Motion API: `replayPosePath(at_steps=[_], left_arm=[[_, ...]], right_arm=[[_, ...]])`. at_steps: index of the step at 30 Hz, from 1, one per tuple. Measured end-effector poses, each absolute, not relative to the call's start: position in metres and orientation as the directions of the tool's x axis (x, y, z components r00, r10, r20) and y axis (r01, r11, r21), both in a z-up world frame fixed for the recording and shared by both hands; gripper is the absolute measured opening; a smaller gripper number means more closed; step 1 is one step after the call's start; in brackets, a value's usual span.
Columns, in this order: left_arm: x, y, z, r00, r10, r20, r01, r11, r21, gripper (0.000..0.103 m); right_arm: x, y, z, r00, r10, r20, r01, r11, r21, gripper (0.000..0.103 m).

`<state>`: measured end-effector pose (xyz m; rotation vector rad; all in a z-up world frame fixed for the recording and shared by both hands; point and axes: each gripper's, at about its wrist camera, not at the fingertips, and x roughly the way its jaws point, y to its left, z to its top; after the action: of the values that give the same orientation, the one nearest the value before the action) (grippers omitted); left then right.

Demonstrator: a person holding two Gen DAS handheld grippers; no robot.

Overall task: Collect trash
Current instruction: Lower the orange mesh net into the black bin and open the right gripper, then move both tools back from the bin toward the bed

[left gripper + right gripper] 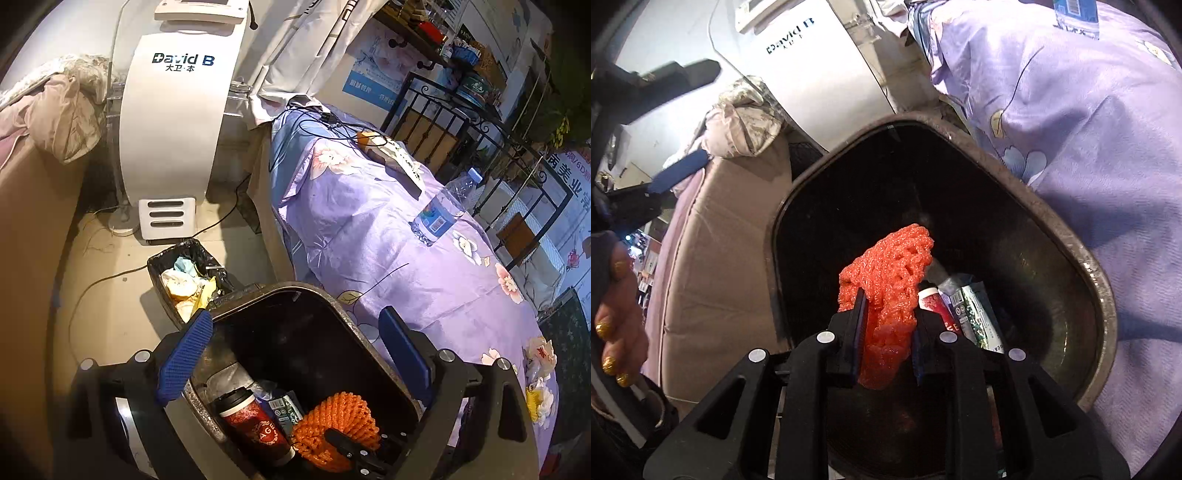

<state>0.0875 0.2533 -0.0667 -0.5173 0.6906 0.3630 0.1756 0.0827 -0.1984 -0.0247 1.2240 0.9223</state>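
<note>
The right tool [886, 332] is clenched on an orange foam net [886, 280], holding it inside the rim of the dark bin [1104, 295], above a red cup [255, 424]. The left tool [295, 354], released, straddles the bin's rim beside the bed [424, 258].

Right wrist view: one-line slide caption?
Right gripper shut on orange foam fruit net, held over the dark bin containing a red cup and wrappers.
</note>
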Motion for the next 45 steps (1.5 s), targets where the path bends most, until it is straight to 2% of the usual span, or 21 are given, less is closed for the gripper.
replayPosePath(at_steps=[3, 4, 6, 7, 8, 12, 14, 23, 30, 39, 45], left_arm=[[0.089, 0.252, -0.069, 0.714, 0.145, -0.685, -0.479, 0.814, -0.327, 0.09], [0.089, 0.252, -0.07, 0.714, 0.143, -0.685, -0.479, 0.814, -0.329, 0.09], [0.09, 0.251, -0.071, 0.714, 0.135, -0.687, -0.474, 0.815, -0.334, 0.09], [0.09, 0.25, -0.071, 0.715, 0.135, -0.686, -0.473, 0.816, -0.333, 0.09], [0.09, 0.25, -0.071, 0.715, 0.135, -0.686, -0.471, 0.818, -0.33, 0.09], [0.09, 0.249, -0.07, 0.716, 0.139, -0.684, -0.473, 0.817, -0.329, 0.09], [0.09, 0.251, -0.07, 0.714, 0.142, -0.686, -0.479, 0.814, -0.329, 0.09], [0.095, 0.249, -0.072, 0.707, 0.132, -0.695, -0.479, 0.812, -0.333, 0.091], [0.106, 0.23, -0.066, 0.725, 0.093, -0.683, -0.434, 0.831, -0.348, 0.092], [0.136, 0.157, -0.074, 0.717, -0.046, -0.696, -0.256, 0.91, -0.325, 0.092], [0.16, 0.094, -0.083, 0.67, -0.176, -0.721, -0.1, 0.941, -0.322, 0.092]], right_arm=[[0.175, 0.089, -0.202, 0.034, 0.574, -0.818, -0.617, 0.657, 0.434, 0.022], [0.173, 0.091, -0.203, 0.029, 0.571, -0.82, -0.619, 0.655, 0.434, 0.025], [0.173, 0.094, -0.204, 0.024, 0.572, -0.82, -0.615, 0.655, 0.439, 0.044], [0.172, 0.094, -0.203, 0.029, 0.574, -0.818, -0.614, 0.656, 0.438, 0.065], [0.17, 0.093, -0.202, 0.046, 0.576, -0.816, -0.617, 0.659, 0.43, 0.08], [0.162, 0.096, -0.194, 0.077, 0.592, -0.803, -0.667, 0.629, 0.399, 0.081], [0.16, 0.095, -0.191, 0.085, 0.603, -0.793, -0.68, 0.617, 0.397, 0.09], [0.153, 0.077, -0.173, 0.145, 0.622, -0.769, -0.696, 0.617, 0.367, 0.092], [0.167, 0.031, -0.146, 0.286, 0.635, -0.717, -0.634, 0.687, 0.355, 0.092], [0.178, -0.061, -0.122, 0.48, 0.558, -0.677, -0.494, 0.809, 0.317, 0.092], [0.182, -0.14, -0.116, 0.574, 0.454, -0.682, -0.35, 0.889, 0.297, 0.092]])
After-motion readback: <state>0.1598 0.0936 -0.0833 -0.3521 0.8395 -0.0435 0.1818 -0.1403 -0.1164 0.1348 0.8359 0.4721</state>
